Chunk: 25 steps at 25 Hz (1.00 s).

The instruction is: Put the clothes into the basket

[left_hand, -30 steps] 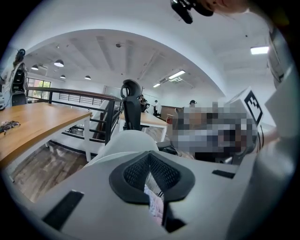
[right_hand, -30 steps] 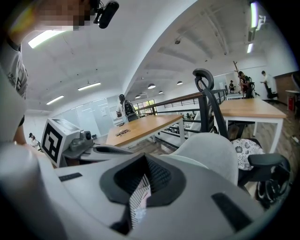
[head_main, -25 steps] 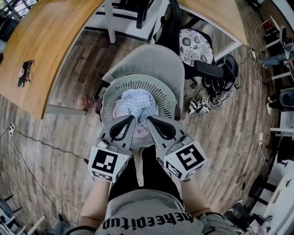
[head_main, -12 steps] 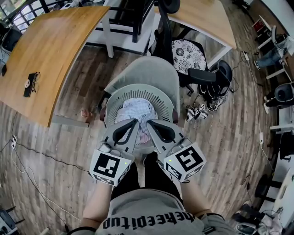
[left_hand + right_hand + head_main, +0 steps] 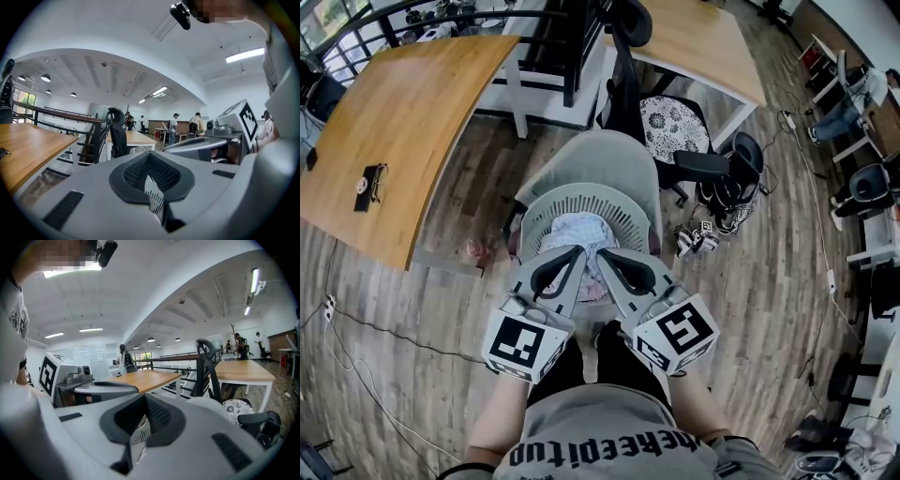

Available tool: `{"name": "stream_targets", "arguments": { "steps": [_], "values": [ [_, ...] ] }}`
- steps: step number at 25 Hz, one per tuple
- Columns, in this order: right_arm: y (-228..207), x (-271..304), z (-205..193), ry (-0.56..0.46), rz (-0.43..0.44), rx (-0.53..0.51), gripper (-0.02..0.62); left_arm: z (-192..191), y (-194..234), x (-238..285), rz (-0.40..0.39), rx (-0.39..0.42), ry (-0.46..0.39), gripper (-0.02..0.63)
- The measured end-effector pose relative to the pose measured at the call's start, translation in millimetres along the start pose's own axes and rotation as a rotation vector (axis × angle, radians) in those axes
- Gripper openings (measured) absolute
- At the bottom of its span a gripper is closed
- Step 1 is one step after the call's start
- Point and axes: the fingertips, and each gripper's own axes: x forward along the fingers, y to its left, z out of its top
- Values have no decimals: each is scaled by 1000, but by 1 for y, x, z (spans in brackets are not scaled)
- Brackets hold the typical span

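Right now we hold both grippers side by side in front of our body, pointing toward twelve o'clock over the near part of the basket (image 5: 551, 200). The left gripper (image 5: 578, 250) has its jaws closed. Its dark pads meet at the tip with nothing pinched between them. Its own view shows only a strip of the basket's slotted side through the hollow behind the tips. The right gripper (image 5: 603, 253) looks the same to us: jaws together, with the slotted side showing below through the gap. The two tips sit near each other without touching.

The clothes (image 5: 581, 228) are in the basket, a pale bluish-white bundle with some pink at its near edge. They lie just past the gripper tips at twelve o'clock. The basket is round and grey with slotted walls, and it rests on the seat of a grey chair (image 5: 605, 155).

At ten o'clock from the basket stands a curved wooden table (image 5: 412, 112) with a small dark object (image 5: 367, 180) on it. At one o'clock we see an office chair with a patterned cushion (image 5: 667, 120). Beyond it, further toward one o'clock, is a second wooden table (image 5: 703, 42). Plank floor (image 5: 769, 281) spreads out at three o'clock.
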Motion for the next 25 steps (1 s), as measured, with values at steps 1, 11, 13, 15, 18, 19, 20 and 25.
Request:
{"name": "stream_targets", "arguments": {
  "steps": [1,11,13,15,18,19,20,25],
  "values": [
    [2,-1,1,-6,-5,-2,9,2,-1,-2,-1,3,-5,14],
    [16,-11,25,-67,-43,-41,9,27,-4,-21,-22,29,-72,14],
    [20,-13,28,-75,-47,-47,9,31,-6,-25,-31,26,-85,14],
    [23,-14,32,-85,-52,-52,9,36,-7,-28,-39,27,-97,14],
    [27,-16,35,-97,-58,-53,9,41,-9,-33,-47,32,-111,14],
    [29,-17,36,-100,-58,-51,9,42,-9,-34,-50,32,-116,14],
    [30,-17,37,-103,-58,-51,9,43,-9,-35,-54,31,-121,14],
    [36,-16,39,-108,-66,-61,9,44,-8,-40,-67,31,-136,14]
  ]
}}
